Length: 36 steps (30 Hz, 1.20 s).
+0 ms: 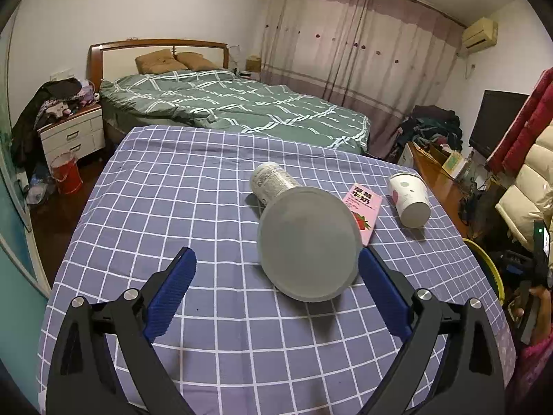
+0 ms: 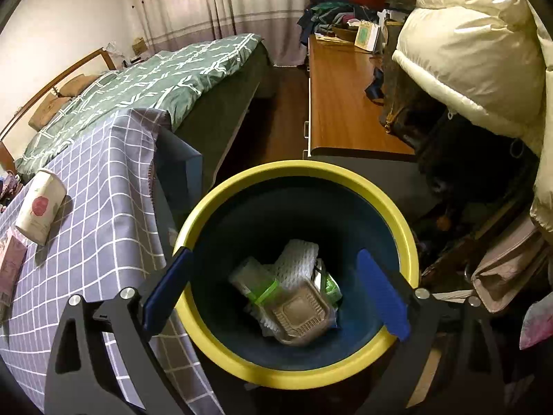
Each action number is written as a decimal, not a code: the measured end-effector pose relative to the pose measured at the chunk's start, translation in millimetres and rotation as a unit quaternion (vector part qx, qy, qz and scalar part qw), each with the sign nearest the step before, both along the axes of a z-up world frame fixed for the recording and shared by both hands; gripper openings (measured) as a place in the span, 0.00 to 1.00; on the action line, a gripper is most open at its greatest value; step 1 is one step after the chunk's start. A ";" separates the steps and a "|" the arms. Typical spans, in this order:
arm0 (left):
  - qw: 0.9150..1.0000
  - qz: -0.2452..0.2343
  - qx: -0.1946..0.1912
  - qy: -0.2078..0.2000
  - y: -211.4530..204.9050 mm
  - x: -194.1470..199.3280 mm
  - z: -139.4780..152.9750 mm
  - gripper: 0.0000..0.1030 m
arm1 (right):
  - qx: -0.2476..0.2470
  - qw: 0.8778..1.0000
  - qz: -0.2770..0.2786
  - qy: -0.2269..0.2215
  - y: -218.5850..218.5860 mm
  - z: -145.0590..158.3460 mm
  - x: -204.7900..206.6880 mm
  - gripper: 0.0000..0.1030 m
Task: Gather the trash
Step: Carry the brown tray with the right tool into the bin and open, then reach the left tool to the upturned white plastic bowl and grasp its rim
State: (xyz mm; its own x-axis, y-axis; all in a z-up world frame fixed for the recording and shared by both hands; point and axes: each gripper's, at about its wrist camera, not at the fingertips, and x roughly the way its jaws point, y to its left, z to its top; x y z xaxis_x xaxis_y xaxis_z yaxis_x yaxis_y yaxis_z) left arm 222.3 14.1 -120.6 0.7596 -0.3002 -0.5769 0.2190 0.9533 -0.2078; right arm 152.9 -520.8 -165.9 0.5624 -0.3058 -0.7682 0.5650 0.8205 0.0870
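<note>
Left wrist view: your left gripper (image 1: 276, 276) stands wide apart over the purple checked tablecloth (image 1: 155, 200), its ribbed blue pads (image 1: 171, 297) gripping nothing. To the left of the left jaw the cloth is bare; past the table edge sit a red bucket (image 1: 65, 174) and a white bedside cabinet (image 1: 74, 135). Between the jaws, close to the right one, a tall grey cup (image 1: 304, 242) lies on its side with its flat round base toward you; whether that pad touches it you cannot tell. Its far end carries fine print too small to read. Just beyond the right jaw lies a flat pink carton (image 1: 366, 211) with a strawberry picture and Chinese characters, partly hidden behind the cup. Further right a white paper cup (image 1: 409, 199) with a pink motif lies tipped over.

Right wrist view: your right gripper (image 2: 273, 290) is likewise spread wide and empty, with no earlier look to compare. Left of its left jaw the tablecloth drapes down, bearing the same white paper cup and the carton's edge. Between and below the jaws stands a round bin (image 2: 408, 242), yellow rim, dark blue inside. In it lie a brown ridged tray (image 2: 300, 314), white foam netting (image 2: 297, 263) and a clear wrapper with green bands (image 2: 257, 287). Right of the right jaw hangs a cream puffer coat (image 2: 466, 52) above a dark heap of bags.
</note>
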 end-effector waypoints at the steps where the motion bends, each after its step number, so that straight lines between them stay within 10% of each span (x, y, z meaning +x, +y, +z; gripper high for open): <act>1: 1.000 -0.003 0.001 0.000 -1.2 -0.7 0.2 0.91 | 0.001 1.000 0.000 -0.005 3.4 2.7 -1.8 0.88; 20: 0.994 -0.098 0.051 0.023 -29.3 29.2 12.7 0.95 | 0.026 0.986 0.151 -0.071 116.0 11.5 24.8 0.89; 36: 0.963 -0.246 0.097 0.052 -52.5 89.0 -4.5 0.95 | 0.066 0.982 0.158 -0.077 111.2 5.6 30.4 0.89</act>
